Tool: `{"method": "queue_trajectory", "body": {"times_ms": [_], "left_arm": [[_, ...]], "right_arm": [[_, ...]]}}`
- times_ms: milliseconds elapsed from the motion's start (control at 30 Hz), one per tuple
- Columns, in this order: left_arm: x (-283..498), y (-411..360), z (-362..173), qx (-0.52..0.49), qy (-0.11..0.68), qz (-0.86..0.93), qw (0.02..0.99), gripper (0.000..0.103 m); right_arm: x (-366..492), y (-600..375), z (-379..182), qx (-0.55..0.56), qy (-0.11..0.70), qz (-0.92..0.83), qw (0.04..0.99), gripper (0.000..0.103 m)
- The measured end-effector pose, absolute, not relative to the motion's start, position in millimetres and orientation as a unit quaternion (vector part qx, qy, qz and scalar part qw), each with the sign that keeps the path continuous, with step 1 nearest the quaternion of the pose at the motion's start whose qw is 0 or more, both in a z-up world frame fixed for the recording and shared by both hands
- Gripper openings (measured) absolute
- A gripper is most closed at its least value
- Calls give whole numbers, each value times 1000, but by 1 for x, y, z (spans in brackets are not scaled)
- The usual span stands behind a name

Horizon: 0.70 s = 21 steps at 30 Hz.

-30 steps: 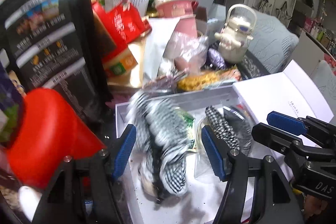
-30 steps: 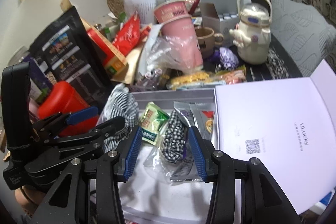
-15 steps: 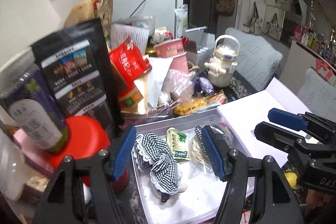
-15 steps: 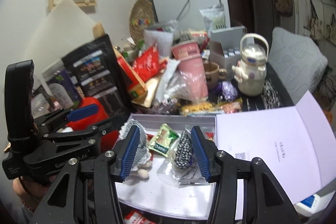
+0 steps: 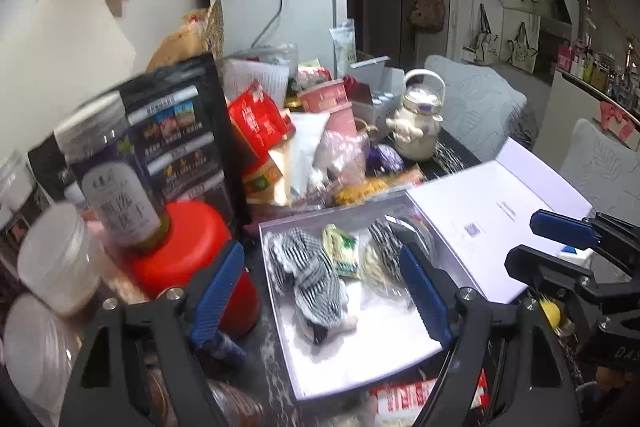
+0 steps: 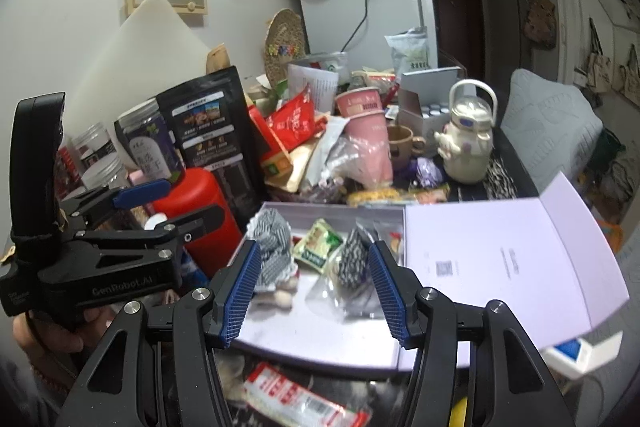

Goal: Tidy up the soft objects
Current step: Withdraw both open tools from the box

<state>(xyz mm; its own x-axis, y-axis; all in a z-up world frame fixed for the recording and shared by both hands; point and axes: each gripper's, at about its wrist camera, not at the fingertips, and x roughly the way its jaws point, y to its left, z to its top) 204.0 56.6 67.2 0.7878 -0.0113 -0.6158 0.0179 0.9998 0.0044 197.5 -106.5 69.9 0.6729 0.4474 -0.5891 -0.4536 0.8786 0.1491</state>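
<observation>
Left wrist view, claws: we are holding the left gripper (image 5: 320, 287) spread wide with nothing between its fingers; the right gripper (image 5: 560, 243) is showing at the right edge, also released.
Left wrist view, progress: we are seeing the checked cloth (image 5: 308, 271) lying loose in the box (image 5: 360, 359), along its left wall, and a bagged checked cloth (image 5: 384, 251) by the far wall with a green packet (image 5: 340, 247) between them. We are judging the packing mostly done; closing the lid (image 5: 492, 211) looks left.
Left wrist view, hard to read: motion blur is smearing the jar (image 5: 112, 183) on the red canister (image 5: 188, 247), so we are not reading its label.
Right wrist view, claws: we are keeping the right gripper (image 6: 314, 291) unclenched and empty above the box's near edge; the left gripper (image 6: 160, 203) is hovering open beside the canister.
Right wrist view, hidden: our own fingers are covering the near corners of the box, and the desk around it is buried in clutter, so we are unable to tell whether other soft things are waiting.
</observation>
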Motion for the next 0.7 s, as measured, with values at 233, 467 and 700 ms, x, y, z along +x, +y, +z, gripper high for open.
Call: {"method": "queue_trajectory", "body": {"times_ms": [233,467,700], "left_arm": [[179,53,53,-10,349,-22,937,80],[153,54,32,-27,373,-29,927,80],[131,52,4,-49,401,-39,914,80]], "right_arm": [[175,-117,61,4,333,240,912,57],[150,-128,51,20,347,229,909,57],[124,-133,37,24,364,226,903,57]]}}
